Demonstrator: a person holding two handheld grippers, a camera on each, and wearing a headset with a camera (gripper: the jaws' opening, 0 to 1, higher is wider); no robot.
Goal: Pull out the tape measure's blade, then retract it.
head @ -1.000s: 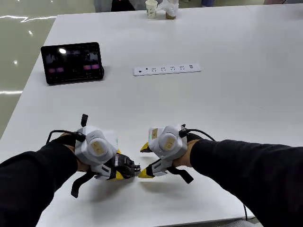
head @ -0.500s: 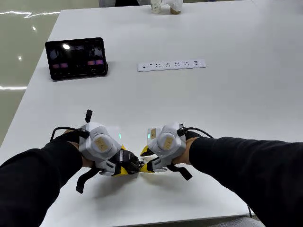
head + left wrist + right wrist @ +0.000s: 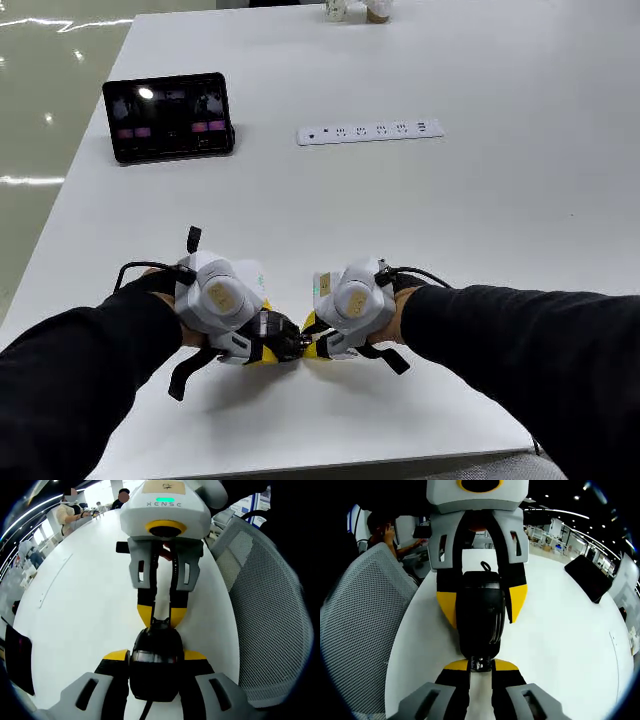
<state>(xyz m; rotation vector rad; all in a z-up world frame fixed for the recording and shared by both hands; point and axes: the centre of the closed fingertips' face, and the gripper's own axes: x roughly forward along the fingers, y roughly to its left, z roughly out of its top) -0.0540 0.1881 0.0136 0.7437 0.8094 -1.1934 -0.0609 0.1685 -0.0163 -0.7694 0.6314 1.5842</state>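
The left gripper (image 3: 268, 347) clamps the tape measure (image 3: 480, 615) and the right gripper (image 3: 480, 665) pinches its blade hook (image 3: 160, 624), so they should draw straight apart, level over the tabletop (image 3: 470, 230), without twisting.

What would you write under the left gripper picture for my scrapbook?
Left gripper holds the black tape measure while the right gripper pinches its blade tip above a white table.

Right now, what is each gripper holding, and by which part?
Left gripper clamps the tape measure by the sides of its black case. Right gripper pinches the end hook of the blade, right at the case mouth.
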